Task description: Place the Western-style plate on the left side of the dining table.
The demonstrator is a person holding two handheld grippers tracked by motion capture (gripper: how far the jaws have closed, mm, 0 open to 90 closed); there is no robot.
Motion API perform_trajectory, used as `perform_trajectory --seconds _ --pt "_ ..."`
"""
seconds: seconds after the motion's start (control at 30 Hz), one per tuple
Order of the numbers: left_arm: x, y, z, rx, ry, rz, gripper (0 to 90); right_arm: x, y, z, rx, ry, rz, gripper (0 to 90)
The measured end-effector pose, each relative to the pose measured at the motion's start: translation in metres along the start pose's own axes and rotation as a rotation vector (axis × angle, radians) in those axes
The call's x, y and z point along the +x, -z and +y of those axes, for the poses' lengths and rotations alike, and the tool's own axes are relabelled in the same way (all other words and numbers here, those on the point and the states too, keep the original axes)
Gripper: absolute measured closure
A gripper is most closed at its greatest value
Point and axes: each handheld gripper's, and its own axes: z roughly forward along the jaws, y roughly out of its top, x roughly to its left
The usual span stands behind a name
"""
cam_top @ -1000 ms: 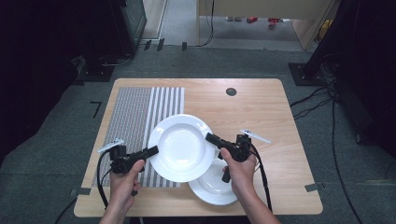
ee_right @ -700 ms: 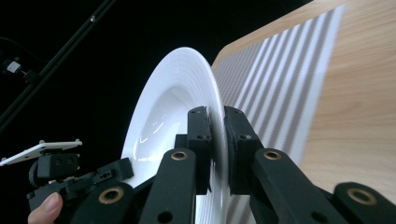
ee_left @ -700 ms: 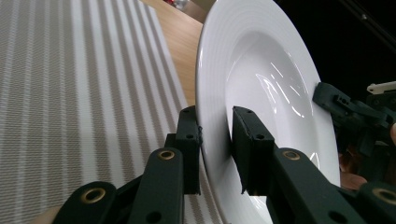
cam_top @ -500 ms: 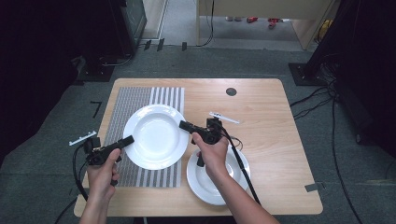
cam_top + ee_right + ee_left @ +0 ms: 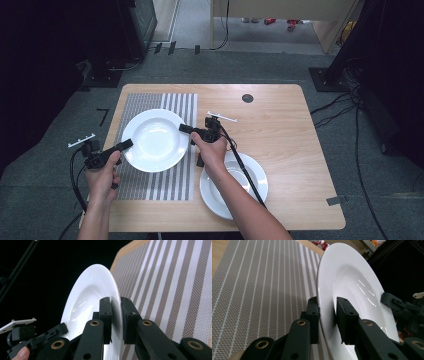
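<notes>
A white deep plate [image 5: 154, 140] hangs just above the grey striped placemat [image 5: 155, 182], held at both sides. My left gripper [image 5: 126, 145] is shut on the plate's left rim, and in the left gripper view its jaws clamp the rim of the plate [image 5: 352, 290] between them [image 5: 327, 315]. My right gripper [image 5: 184, 128] is shut on the plate's right rim; in the right gripper view the rim of the plate [image 5: 92, 290] sits between its pads [image 5: 115, 315]. The placemat [image 5: 262, 285] shows beneath the plate in both gripper views.
A second white plate [image 5: 250, 192] lies on the wooden table [image 5: 290, 150] at the front right, under my right forearm. A small dark round disc [image 5: 247, 98] sits at the table's far edge. Cables trail from both grippers.
Both grippers have carried the plate to the left, from over the second plate and the mat's right edge to above the middle of the placemat. The second plate now lies uncovered.
</notes>
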Motion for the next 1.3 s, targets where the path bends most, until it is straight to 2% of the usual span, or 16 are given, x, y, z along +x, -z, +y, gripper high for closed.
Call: perform_trajectory --seconds 0.1,0.27,0.5,0.8,0.83,1.0,1.17,1.3 --pt "0.009 -0.008 0.002 0.019 0.007 0.013 73.7 -0.007 -0.010 0.001 0.015 -0.017 -0.020 81.8" --pt "0.023 -0.017 0.004 0.024 0.038 0.034 73.6 -0.014 -0.026 0.001 0.032 -0.034 -0.049 81.6" --pt "0.034 -0.031 0.006 0.038 0.054 0.058 73.4 -0.021 -0.042 0.003 0.046 -0.051 -0.100 80.5" --pt "0.035 -0.044 0.006 0.048 0.036 0.084 72.2 -0.030 -0.048 0.006 0.044 -0.062 -0.142 79.3" --pt "0.037 -0.047 0.006 0.055 0.037 0.096 71.9 -0.031 -0.050 0.006 0.046 -0.052 -0.159 79.2" --pt "0.042 -0.049 0.004 0.046 0.042 0.124 71.7 -0.029 -0.057 0.003 0.053 -0.039 -0.179 78.4" --pt "0.043 -0.051 0.003 0.043 0.030 0.148 71.1 -0.031 -0.064 0.001 0.059 -0.032 -0.209 77.4" --pt "0.042 -0.052 0.002 0.041 0.018 0.160 70.1 -0.033 -0.066 0.000 0.059 -0.024 -0.214 77.1"
